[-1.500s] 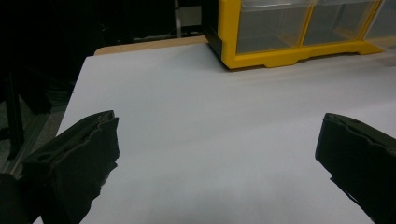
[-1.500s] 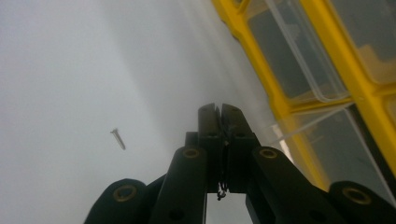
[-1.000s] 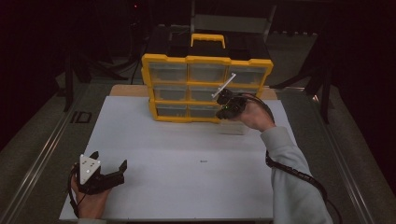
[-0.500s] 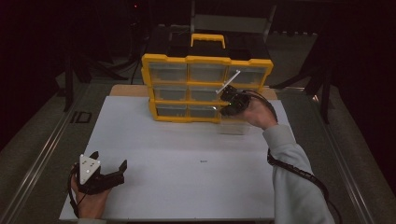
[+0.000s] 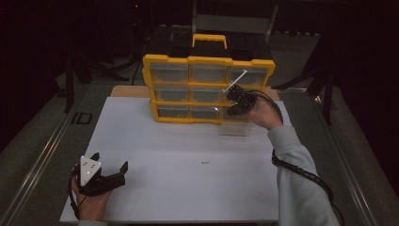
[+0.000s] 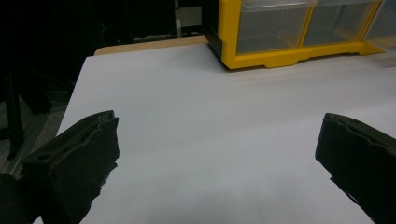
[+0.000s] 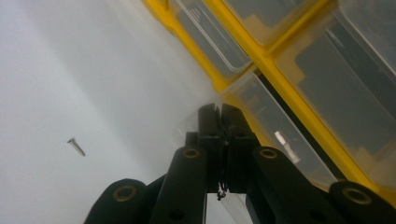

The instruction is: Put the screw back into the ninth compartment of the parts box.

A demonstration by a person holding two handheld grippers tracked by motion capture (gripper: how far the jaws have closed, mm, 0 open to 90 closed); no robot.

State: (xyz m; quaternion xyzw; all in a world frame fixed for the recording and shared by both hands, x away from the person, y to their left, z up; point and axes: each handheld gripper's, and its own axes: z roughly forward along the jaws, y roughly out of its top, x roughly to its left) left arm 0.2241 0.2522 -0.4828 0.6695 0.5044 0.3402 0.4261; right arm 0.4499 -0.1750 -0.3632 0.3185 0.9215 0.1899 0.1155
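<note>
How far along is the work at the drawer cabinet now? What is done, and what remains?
Done: the bottom right drawer stands pulled out of the yellow cabinet. In hand: the right gripper is shut, seemingly on that drawer's front lip. Left: a screw lies on the white sheet, probably meant for the drawer; the left gripper waits open.

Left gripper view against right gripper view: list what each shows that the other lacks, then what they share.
Left gripper view: the left gripper with jaws wide apart over the bare white sheet, and a wooden table edge. Right gripper view: the right gripper with jaws shut at the lip of a pulled-out clear drawer, and a small screw lying on the sheet. Shared: the yellow organizer and the white sheet.
</note>
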